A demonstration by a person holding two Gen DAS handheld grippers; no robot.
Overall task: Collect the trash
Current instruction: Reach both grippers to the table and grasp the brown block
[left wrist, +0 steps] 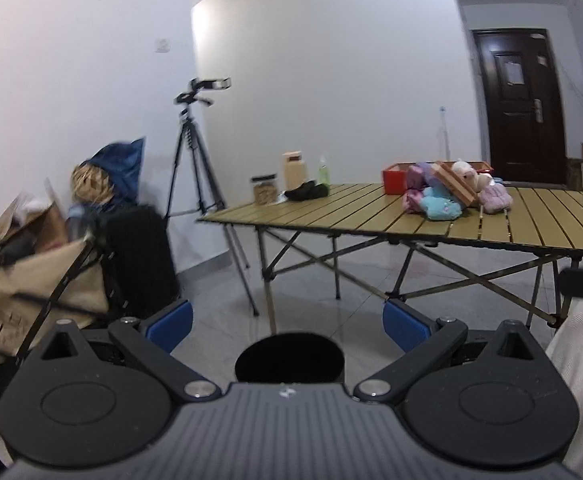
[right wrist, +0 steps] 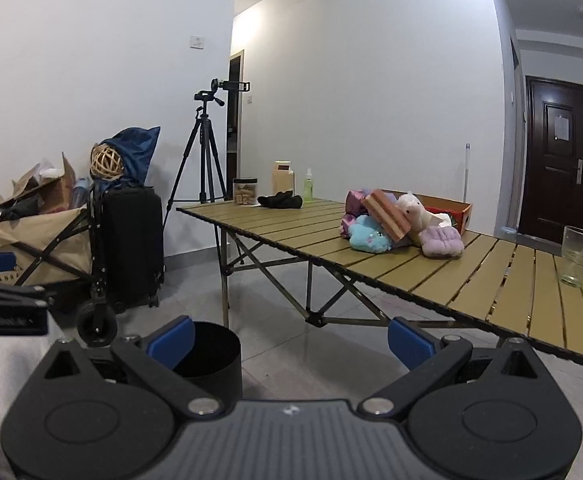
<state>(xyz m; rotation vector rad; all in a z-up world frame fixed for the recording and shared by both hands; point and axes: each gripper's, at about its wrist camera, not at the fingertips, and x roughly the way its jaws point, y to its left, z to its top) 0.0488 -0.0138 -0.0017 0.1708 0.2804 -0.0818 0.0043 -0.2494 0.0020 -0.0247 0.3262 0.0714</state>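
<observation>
While both grippers hang empty, left gripper (left wrist: 287,326) and right gripper (right wrist: 290,340) spread wide, black bin (right wrist: 211,354) on floor near table (right wrist: 431,264); trash possibly cup (right wrist: 577,256) on table, unclear. Approach table first, level.

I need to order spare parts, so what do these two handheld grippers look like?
Both look alike: the left gripper and right gripper have a ribbed grey body with a small pale logo, two round black discs, black linkage arms on silver pivot pins, and ridged blue finger pads. No cables show. Light fabric lies beside each.
</observation>
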